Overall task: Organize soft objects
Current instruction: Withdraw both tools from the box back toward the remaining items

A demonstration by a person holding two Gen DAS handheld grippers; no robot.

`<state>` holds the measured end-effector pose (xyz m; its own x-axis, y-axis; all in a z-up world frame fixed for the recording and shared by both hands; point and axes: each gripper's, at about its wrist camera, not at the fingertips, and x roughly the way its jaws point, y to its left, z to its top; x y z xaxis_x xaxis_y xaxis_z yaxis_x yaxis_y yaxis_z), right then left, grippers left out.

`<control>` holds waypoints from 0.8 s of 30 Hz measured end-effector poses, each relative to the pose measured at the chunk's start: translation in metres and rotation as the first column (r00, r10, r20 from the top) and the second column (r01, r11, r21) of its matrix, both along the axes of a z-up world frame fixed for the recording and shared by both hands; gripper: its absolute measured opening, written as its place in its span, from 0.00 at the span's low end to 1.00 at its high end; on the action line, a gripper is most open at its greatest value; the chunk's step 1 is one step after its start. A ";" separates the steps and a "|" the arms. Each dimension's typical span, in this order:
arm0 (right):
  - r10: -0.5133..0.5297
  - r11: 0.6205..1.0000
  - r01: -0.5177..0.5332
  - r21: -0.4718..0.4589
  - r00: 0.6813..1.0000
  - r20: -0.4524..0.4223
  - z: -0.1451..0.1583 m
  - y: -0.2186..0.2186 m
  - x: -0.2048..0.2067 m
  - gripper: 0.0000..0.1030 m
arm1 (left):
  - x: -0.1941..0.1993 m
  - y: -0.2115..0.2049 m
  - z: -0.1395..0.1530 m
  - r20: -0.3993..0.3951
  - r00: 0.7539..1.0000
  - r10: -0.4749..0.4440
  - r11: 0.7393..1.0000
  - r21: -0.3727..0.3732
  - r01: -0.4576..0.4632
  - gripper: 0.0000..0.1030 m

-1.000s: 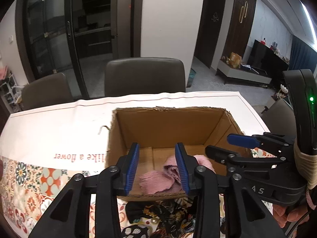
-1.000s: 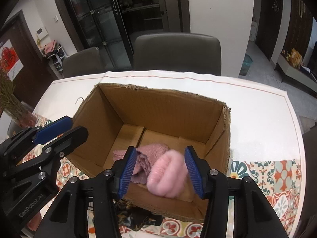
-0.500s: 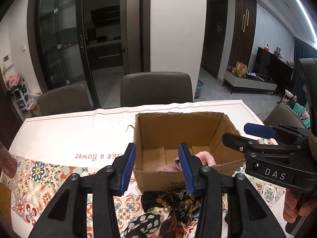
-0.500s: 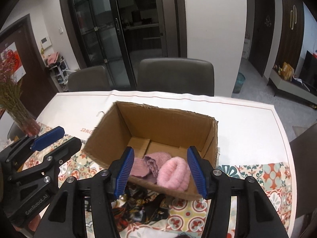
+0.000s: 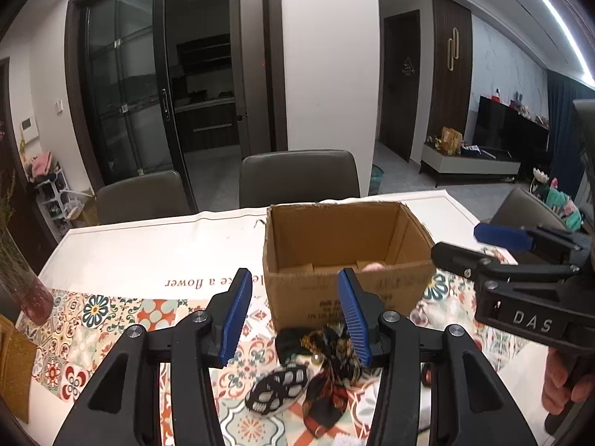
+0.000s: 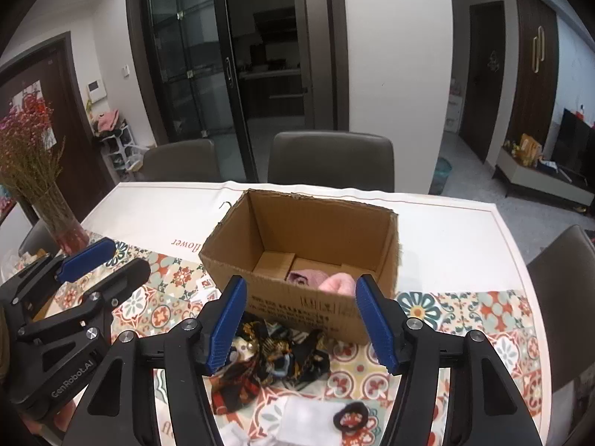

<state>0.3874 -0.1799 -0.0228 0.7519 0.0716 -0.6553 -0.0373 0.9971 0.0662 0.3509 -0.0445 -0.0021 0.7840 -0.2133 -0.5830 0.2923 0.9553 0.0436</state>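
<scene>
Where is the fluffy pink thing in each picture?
Left wrist view: only a small pink bit of the fluffy pink thing peeks over the near wall of the cardboard box, just right of middle.
Right wrist view: it lies inside the box, at the near right, beside a mauve knitted piece.
Shared landmark: the cardboard box.

scarf [image 6: 271,356] before box [image 6: 308,304], hat [image 6: 340,282] inside

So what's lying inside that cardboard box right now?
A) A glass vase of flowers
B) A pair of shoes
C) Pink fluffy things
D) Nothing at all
C: the right camera shows pink fluffy things lying on the floor of the cardboard box.
</scene>
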 end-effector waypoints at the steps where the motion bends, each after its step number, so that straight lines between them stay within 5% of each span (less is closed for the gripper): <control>1: -0.004 1.000 0.004 -0.008 1.000 0.011 0.000 0.001 -0.007 0.61 | -0.006 0.000 -0.001 0.006 1.000 0.002 1.000 0.008 -0.002 0.46; 13: -0.002 0.999 0.004 -0.051 0.999 0.054 0.001 0.004 -0.077 0.61 | -0.072 -0.001 -0.012 -0.013 1.000 -0.010 1.000 0.013 0.010 0.50; 24: 0.033 0.996 -0.032 -0.088 0.999 0.010 -0.019 0.003 -0.115 0.61 | -0.112 -0.006 -0.036 -0.095 0.995 -0.009 1.000 0.005 0.009 0.50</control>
